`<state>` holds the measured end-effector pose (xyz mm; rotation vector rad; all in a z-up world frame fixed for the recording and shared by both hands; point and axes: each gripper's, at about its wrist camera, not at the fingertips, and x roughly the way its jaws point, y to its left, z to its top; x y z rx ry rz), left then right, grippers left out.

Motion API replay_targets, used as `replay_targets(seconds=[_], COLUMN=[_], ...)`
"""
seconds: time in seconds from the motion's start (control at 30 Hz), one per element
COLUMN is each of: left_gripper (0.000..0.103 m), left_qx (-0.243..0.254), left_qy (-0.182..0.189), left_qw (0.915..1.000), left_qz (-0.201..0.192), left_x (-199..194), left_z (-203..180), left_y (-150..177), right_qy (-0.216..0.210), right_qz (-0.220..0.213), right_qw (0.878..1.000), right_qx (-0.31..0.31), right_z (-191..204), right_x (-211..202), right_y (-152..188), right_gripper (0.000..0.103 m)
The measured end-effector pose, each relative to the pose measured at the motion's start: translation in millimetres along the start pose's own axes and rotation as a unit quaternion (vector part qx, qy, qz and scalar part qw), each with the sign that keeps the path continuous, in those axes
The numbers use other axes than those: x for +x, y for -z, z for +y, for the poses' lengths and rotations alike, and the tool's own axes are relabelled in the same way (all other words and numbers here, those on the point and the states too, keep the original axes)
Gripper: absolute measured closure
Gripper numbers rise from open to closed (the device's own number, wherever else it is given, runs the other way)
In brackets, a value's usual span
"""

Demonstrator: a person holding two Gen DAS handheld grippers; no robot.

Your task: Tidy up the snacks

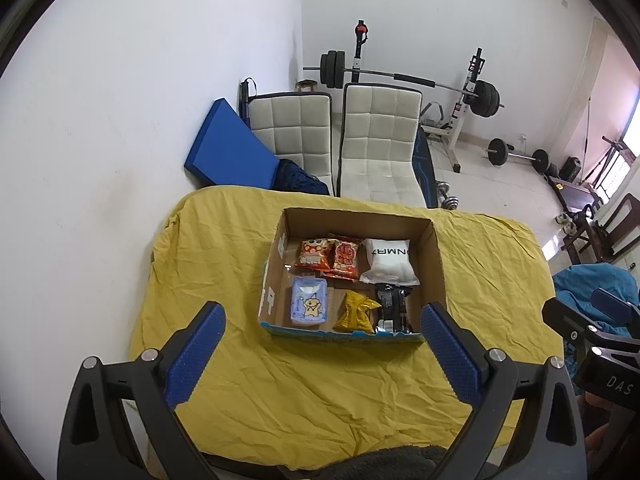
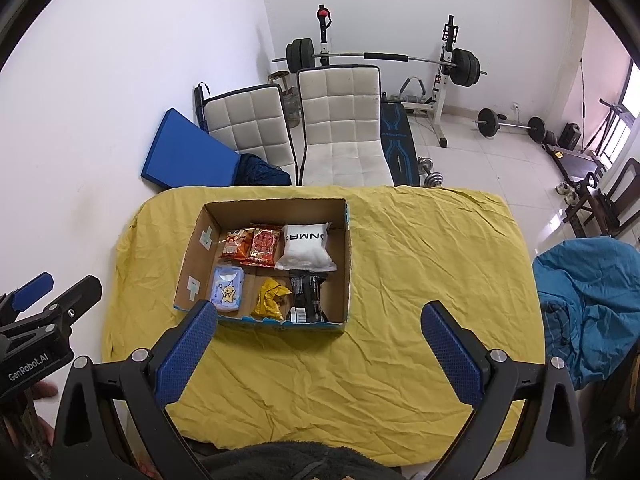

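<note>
- You held the left tongs (image 1: 322, 344) spread wide, with nothing between the blue ribbed pads (image 1: 198, 354); they hung above the near part of the worktop covered with a wrinkled yellow cloth (image 1: 224, 264).
- You held the right tongs (image 2: 314, 344) spread wide too, and they carried nothing; they were above the near part of the same cloth, to the right of the left tongs.
- The open brown cardboard box (image 1: 436, 256) stood on the yellow cloth, just beyond the left tongs, and all the snacks lay inside it.
- In the far row of the box lay an orange snack bag with a cartoon face (image 1: 314, 254), a red snack bag (image 1: 345, 258) touching it and partly over it, and a puffy white bag with black letters (image 1: 390, 262) at the right.
- In the near row lay a pale blue packet with a yellow cartoon figure (image 1: 309, 302) at the left, a crumpled yellow wrapper (image 1: 356, 310) in the middle, and a black packet (image 1: 394, 306) at the right, whose far end touched the white bag.
- Behind the worktop stood two white quilted chairs (image 2: 340, 120) and a blue flat cushion (image 2: 188, 152) leaning on the wall.
- Farther back was a barbell on a rack (image 2: 384, 58).
</note>
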<state>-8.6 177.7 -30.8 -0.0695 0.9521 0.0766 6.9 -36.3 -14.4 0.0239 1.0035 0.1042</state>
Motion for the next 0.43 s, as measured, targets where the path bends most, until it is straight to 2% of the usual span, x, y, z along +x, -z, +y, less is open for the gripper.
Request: replay_targets(seconds=[0.43], left_gripper=[0.000], left_qx=[0.000], left_qy=[0.006], left_qw=[1.0000], left_qz=[0.005], left_x=[5.2], left_z=[1.9], left_y=[-4.5], right_qy=[0.012], right_qz=[0.001], right_qw=[1.000], right_qx=[0.019], right_z=[2.9], right_x=[7.3], right_y=[-5.6], right_gripper=[0.000])
